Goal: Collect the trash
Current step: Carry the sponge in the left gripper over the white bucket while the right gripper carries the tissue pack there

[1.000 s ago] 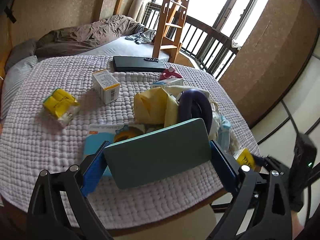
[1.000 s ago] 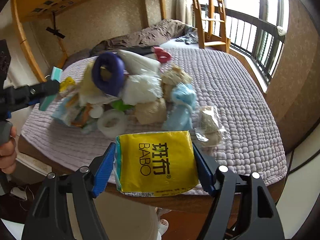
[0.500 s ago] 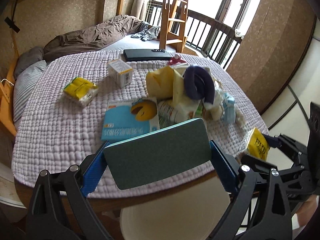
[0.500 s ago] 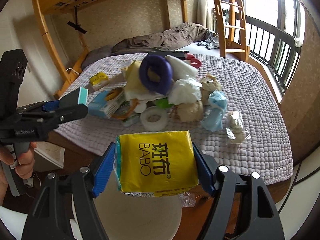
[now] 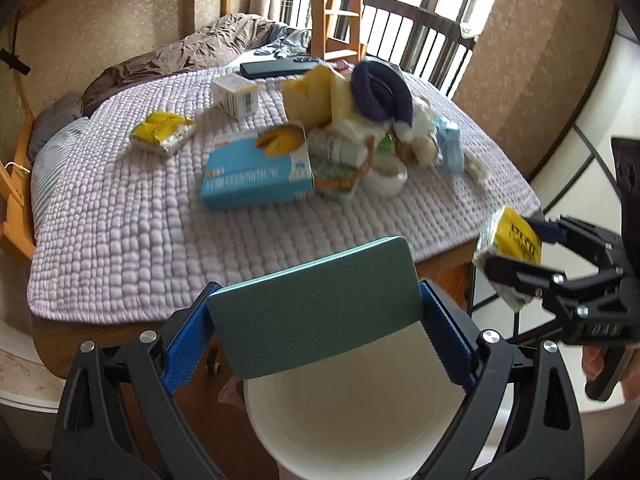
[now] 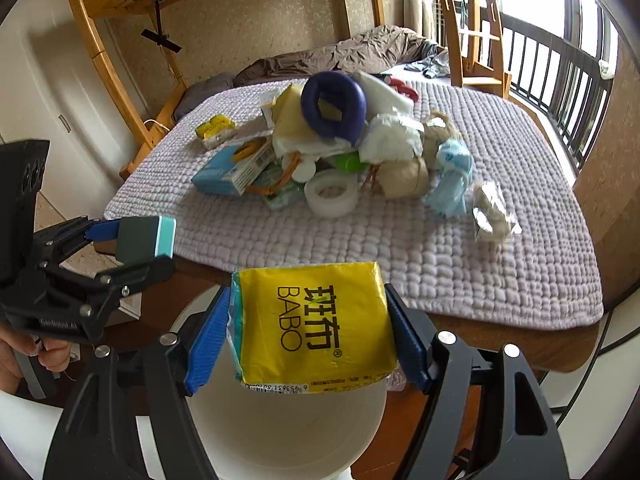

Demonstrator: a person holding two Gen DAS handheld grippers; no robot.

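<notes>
My left gripper (image 5: 316, 312) is shut on a flat dark green sponge pad (image 5: 312, 304) and holds it above a white bin (image 5: 352, 408). My right gripper (image 6: 308, 332) is shut on a yellow BABO tissue pack (image 6: 316, 328) over the same bin (image 6: 280, 432). The right gripper with its pack (image 5: 512, 248) shows at the right of the left wrist view. The left gripper with the sponge (image 6: 144, 236) shows at the left of the right wrist view. A heap of trash (image 5: 360, 120) lies on the quilted table (image 5: 120, 240).
On the table lie a blue box (image 5: 256, 172), a yellow packet (image 5: 160, 132), a small white carton (image 5: 234, 94), a tape roll (image 6: 332, 196), a purple ring (image 6: 334, 104) and a clear bag (image 6: 492, 212). A bed and a wooden ladder stand behind.
Both grippers have drawn back from the table and lowered over the white bin, each still holding its item. The table heap has not moved.
</notes>
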